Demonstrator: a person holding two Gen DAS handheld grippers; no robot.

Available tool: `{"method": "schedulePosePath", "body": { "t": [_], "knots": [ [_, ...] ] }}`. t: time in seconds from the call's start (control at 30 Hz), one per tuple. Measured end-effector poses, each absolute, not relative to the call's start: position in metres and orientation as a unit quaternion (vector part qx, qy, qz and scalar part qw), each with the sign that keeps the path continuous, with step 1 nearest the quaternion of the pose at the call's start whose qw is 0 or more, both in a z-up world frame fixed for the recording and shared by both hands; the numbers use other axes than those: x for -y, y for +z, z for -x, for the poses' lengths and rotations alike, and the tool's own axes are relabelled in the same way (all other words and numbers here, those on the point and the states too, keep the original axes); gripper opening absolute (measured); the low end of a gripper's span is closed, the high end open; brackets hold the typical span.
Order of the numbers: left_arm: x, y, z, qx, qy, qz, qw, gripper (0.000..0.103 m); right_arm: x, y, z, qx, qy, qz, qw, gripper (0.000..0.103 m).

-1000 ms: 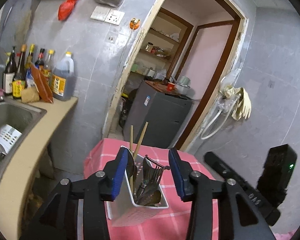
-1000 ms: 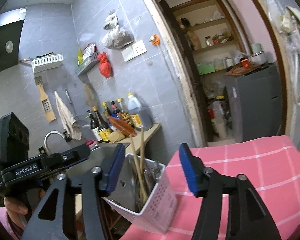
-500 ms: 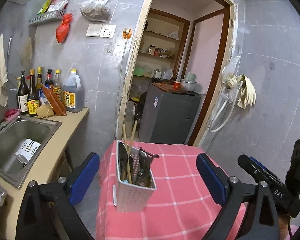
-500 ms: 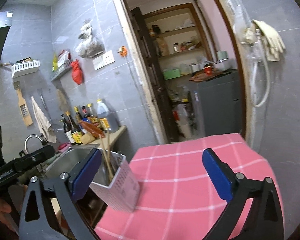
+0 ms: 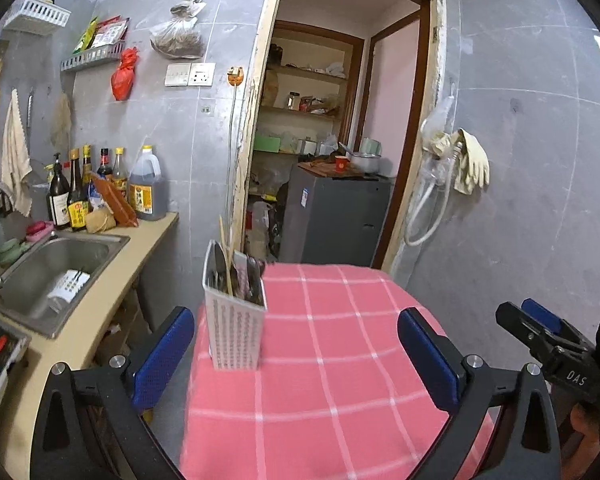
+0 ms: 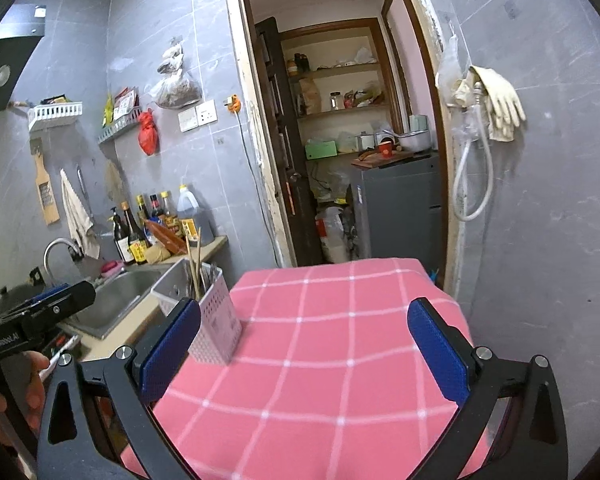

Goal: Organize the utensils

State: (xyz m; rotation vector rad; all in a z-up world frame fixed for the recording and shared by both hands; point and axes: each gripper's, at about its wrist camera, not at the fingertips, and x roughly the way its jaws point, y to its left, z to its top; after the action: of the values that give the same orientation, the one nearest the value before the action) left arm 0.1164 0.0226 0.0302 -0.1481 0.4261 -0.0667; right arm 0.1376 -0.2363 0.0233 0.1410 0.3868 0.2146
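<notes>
1. The white utensil holder (image 5: 236, 326) stands upright at the left edge of the pink-checked worktop (image 5: 340, 360), with chopsticks (image 5: 225, 252) sticking up.
2. The left gripper (image 5: 296, 354) fingers are spread wide, holding nothing.
3. The right gripper (image 6: 304, 354) fingers are likewise wide and empty.
4. The cloth right of the holder lies bare.

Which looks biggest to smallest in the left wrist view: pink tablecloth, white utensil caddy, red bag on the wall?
1. pink tablecloth
2. white utensil caddy
3. red bag

The bag hangs farther away, so its true size is unsure.
</notes>
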Motion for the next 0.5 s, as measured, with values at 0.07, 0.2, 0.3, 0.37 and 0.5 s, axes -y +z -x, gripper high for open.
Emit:
{"method": "schedulePosePath", "body": {
  "t": [0.07,0.2,0.3,0.37,0.5],
  "knots": [
    [-0.018,0.026,-0.099,-0.214,-0.034,0.078,0.973,0.102,0.242,0.022,-0.124,-0.194,0.105,-0.067,0.973,0.102],
    [-0.010,0.018,-0.075,-0.221,-0.032,0.079,0.972,0.102,0.250,0.018,-0.097,-0.199,0.101,-0.063,0.973,0.102],
    [-0.006,0.013,-0.058,-0.223,-0.032,0.080,0.971,0.102,0.257,0.015,-0.080,-0.202,0.096,-0.065,0.973,0.102],
    [-0.005,0.010,-0.050,-0.226,-0.031,0.081,0.970,0.102,0.259,0.012,-0.074,-0.204,0.095,-0.063,0.972,0.102],
    [-0.003,0.008,-0.042,-0.228,-0.030,0.081,0.970,0.102,0.261,0.010,-0.066,-0.207,0.097,-0.059,0.972,0.102]
  ]
}}
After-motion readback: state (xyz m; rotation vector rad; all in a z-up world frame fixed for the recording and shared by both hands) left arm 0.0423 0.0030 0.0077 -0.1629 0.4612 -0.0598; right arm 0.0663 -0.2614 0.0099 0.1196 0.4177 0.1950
